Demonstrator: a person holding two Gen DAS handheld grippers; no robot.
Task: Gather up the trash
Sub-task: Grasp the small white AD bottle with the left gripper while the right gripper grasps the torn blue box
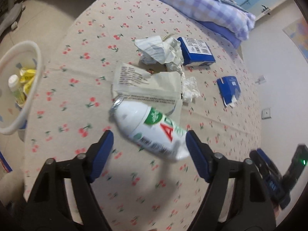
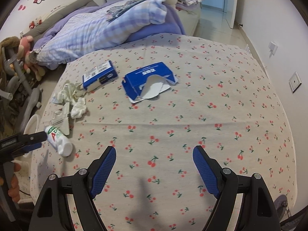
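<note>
White bottle [image 1: 152,130] lying on its side on the cherry-print bed [image 1: 92,38], blurred, label only partly legible, between the spread fingers of the left gripper [image 1: 149,144]; contact with the pads unclear. Behind it, flat wrapper [image 1: 146,84], crumpled paper [image 1: 161,52], two blue boxes [image 1: 196,52]. White bin [image 1: 21,84] cut off at left edge. Right gripper [image 2: 154,165] open over bare sheet.

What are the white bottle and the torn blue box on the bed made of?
The white bottle looks like smooth, slightly glossy plastic with a printed green and red label; a crinkled silvery bit at its neck may be foil. The torn blue box looks like thin cardboard: blue print outside, plain white inside, with ragged ripped flaps lying flat on the bedsheet.
</note>
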